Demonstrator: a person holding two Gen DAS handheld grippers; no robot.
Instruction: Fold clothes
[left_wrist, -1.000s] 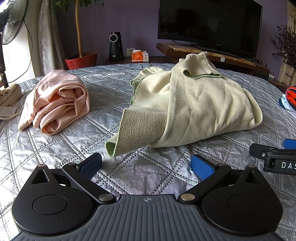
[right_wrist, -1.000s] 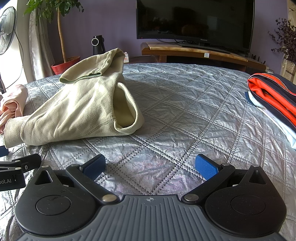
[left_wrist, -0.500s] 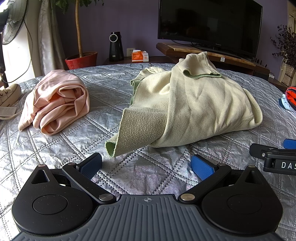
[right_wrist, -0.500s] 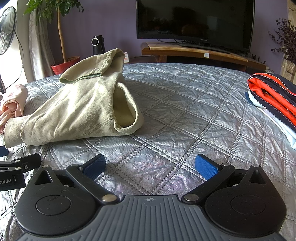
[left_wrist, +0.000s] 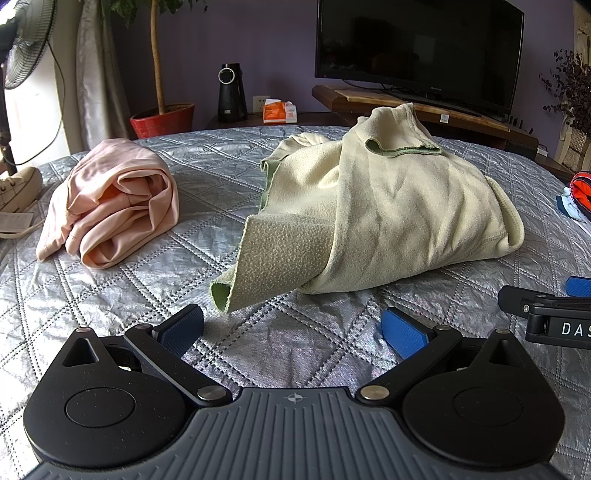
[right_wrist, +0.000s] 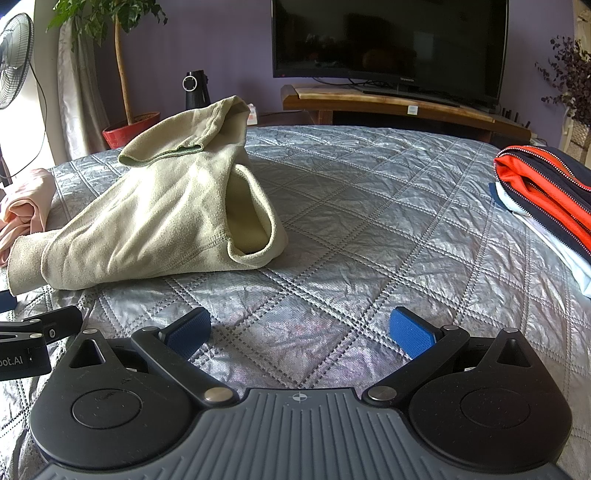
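Nothing had moved in the past second: both grippers rested spread and empty on the silver quilt (left_wrist: 110, 295).

The cream fleece (left_wrist: 388, 214) lay crumpled at 12 o'clock of the left gripper (left_wrist: 293, 326); only the right gripper (right_wrist: 301, 334) saw the whole folded stack (right_wrist: 546, 199) at 2 o'clock.

On the bed (left_wrist: 110, 295) ahead of me a crumpled fleece top (left_wrist: 388, 221) lies in the middle. A bundled garment (left_wrist: 110, 206) sits to its left; a stack of folded clothes (right_wrist: 546, 192) lies at the bed's right edge. Behind the bed stand a fan (left_wrist: 26, 40), a potted plant (left_wrist: 162, 118) and a television (right_wrist: 388, 40) on a stand (right_wrist: 388, 103).
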